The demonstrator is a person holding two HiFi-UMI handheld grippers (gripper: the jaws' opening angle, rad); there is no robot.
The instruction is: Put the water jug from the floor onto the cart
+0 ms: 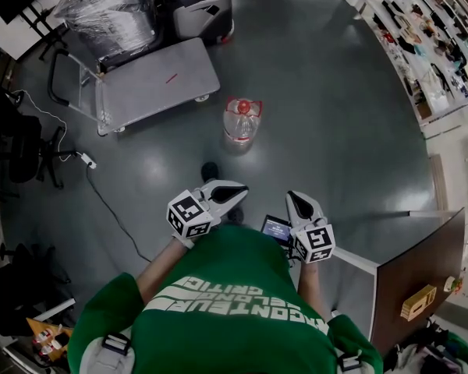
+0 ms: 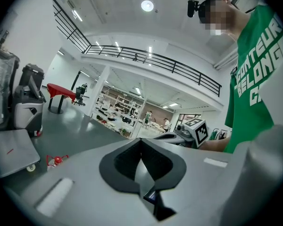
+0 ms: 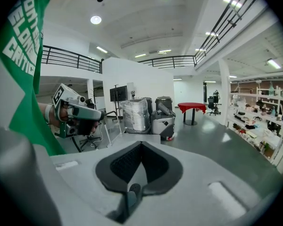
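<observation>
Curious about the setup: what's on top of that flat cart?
On the cart only a small red mark shows; its deck looks otherwise bare. The water jug stands on the floor nearby. Nothing covers the deck.

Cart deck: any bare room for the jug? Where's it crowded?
The cart deck is bare from its handle to the end nearest the water jug. Open floor lies between them. Crowded behind: a wrapped bundle and grey machine sit by the far edge.
</observation>
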